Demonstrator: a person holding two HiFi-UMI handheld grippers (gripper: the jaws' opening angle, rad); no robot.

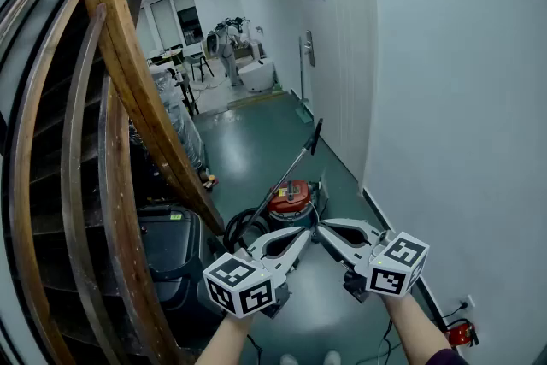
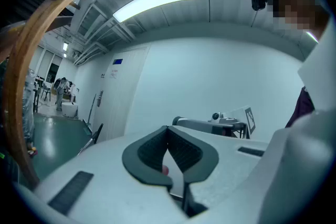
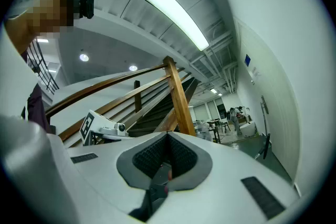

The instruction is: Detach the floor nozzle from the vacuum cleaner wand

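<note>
Both grippers, left (image 1: 301,232) and right (image 1: 325,226), are closed on nothing, tips almost meeting and aimed about level over the vacuum (image 1: 291,199), which sits on the floor ahead and well apart from them. Its wand (image 1: 278,188) slants from low left up and away to the right, ending in a dark piece (image 1: 316,137) that I take for the nozzle. That end lies almost straight beyond the right tip, so the right hand seems slightly nearer.
</note>
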